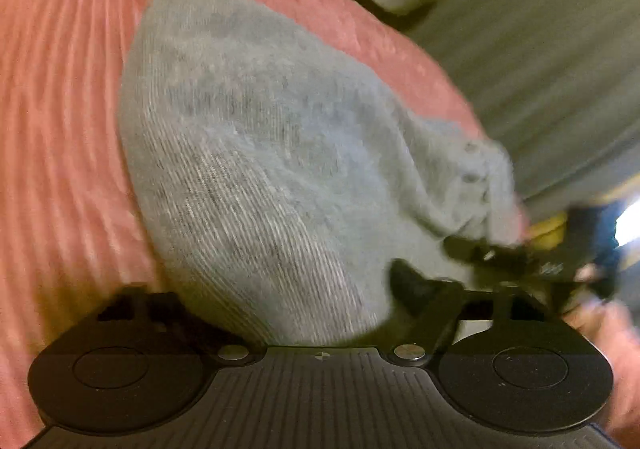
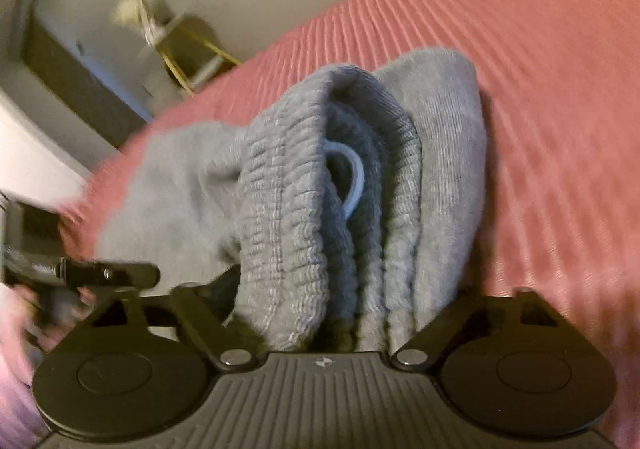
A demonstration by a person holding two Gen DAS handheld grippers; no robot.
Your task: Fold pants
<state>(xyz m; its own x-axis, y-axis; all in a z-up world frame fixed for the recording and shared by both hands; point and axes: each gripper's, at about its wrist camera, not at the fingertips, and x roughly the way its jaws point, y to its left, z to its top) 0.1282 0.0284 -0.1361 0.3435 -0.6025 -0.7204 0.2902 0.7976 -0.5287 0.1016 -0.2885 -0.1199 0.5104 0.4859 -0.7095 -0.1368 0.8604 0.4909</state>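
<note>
Pink ribbed bedding [image 2: 540, 89] is spreading under us while we are folding the grey pants [image 1: 260, 153], which are lying bunched on the bed. Our right claw [image 2: 320, 333] is pinching the stacked waistband [image 2: 288, 209], and our left claw [image 1: 316, 325] is gripping plain cloth at the other end. Next, we judge, we are needing both ends carried together and laid flat.
</note>
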